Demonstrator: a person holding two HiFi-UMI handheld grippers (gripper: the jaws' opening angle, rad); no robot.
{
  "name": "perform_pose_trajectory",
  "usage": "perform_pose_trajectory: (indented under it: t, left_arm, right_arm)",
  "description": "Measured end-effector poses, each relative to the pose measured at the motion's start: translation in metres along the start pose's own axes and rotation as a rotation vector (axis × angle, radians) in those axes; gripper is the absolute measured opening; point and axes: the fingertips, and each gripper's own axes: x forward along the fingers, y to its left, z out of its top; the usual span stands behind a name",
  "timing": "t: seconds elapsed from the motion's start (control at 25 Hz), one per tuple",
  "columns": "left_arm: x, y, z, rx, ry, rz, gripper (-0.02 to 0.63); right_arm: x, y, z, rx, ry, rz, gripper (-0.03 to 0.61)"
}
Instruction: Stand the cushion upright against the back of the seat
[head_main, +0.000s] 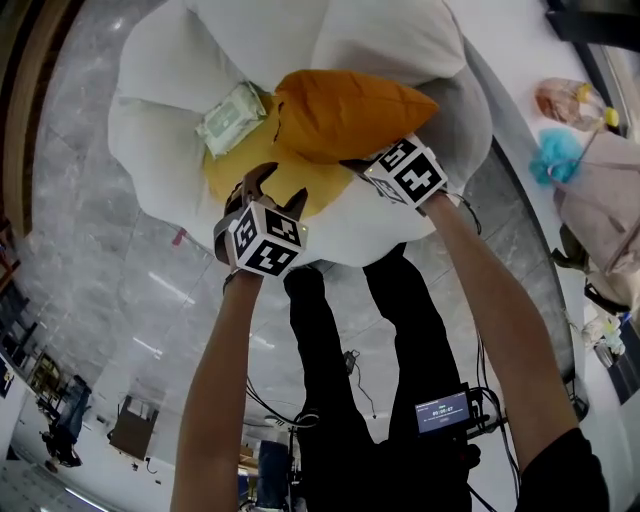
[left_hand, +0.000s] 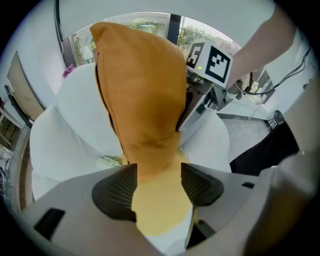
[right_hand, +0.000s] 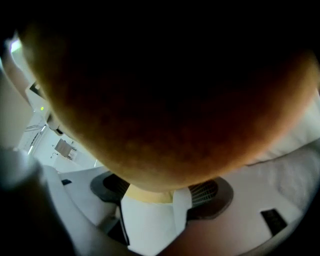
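An orange cushion (head_main: 345, 112) leans tilted against the white petal-shaped back of the seat (head_main: 160, 150), over its yellow centre (head_main: 240, 165). My left gripper (head_main: 258, 182) is at the cushion's lower left corner. In the left gripper view that corner of the cushion (left_hand: 145, 90) narrows down and fills the gap of the left gripper (left_hand: 159, 175), touching both pads. My right gripper (head_main: 360, 160) is at the cushion's lower right edge. In the right gripper view the cushion (right_hand: 165, 100) bulges over the right gripper (right_hand: 160, 187), whose jaws stand wide with white seat between them.
A pale green wipes packet (head_main: 230, 118) lies on the seat left of the cushion. The person's dark trouser legs (head_main: 330, 380) stand at the seat's front edge on grey marble floor. A blue fluffy thing (head_main: 558, 155) and bags sit at the right.
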Motion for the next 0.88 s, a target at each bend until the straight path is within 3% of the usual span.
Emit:
perform_pose_trajectory:
  t: [0.28, 0.56, 0.88]
  left_arm:
    - [-0.001, -0.011, 0.0, -0.011, -0.014, -0.014, 0.279]
    - [-0.005, -0.024, 0.002, 0.005, -0.028, -0.037, 0.267]
    - [-0.02, -0.035, 0.006, 0.01, -0.037, -0.035, 0.262]
  right_arm:
    - [0.002, -0.015, 0.01, 0.122, -0.005, 0.004, 0.347]
    - [0.0, -0.037, 0.016, 0.38, -0.055, -0.043, 0.36]
    - [-0.017, -0.034, 0.0, 0.395, -0.016, -0.113, 0.36]
